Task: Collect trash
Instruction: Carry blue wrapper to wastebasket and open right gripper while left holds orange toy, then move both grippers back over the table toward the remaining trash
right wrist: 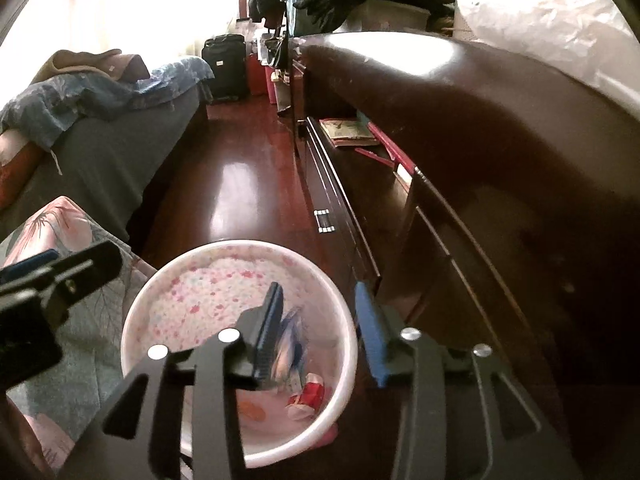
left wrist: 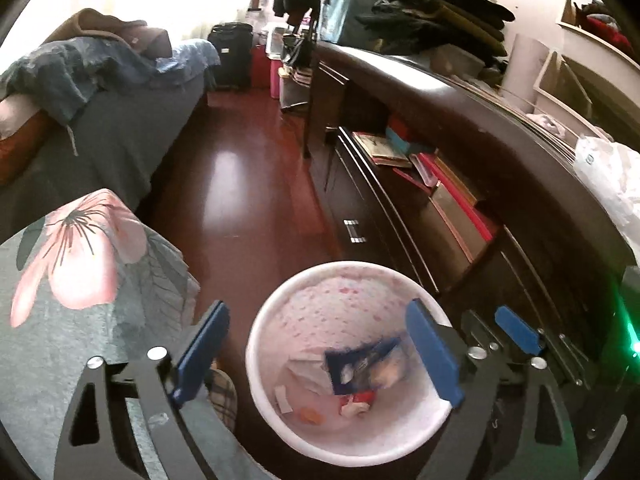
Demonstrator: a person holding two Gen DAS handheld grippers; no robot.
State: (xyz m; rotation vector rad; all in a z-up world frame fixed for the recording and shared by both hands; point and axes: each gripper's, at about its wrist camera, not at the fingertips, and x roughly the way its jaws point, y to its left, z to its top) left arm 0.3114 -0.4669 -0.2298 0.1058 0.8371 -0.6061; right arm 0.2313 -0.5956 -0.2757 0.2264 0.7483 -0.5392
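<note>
Two units hang above the waste bin [left wrist: 256,344]: left hand-held gripper [left wrist: 318,356] spread wide and empty, right hand-held gripper [right wrist: 320,332] likewise parted, gripping nothing. Inside the bin lie the collected trash: a blue wrapper [left wrist: 352,364], a red-and-white scrap [right wrist: 310,396] and paper bits. Beyond the bin, a white plastic bag [right wrist: 540,12] sits on the worktop [right wrist: 400,64]; whether it remains to be collected cannot be judged.

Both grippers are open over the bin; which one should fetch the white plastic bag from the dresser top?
Probably the right gripper: the white plastic bag lies on its side of the dresser; the left gripper sits farther over.
</note>
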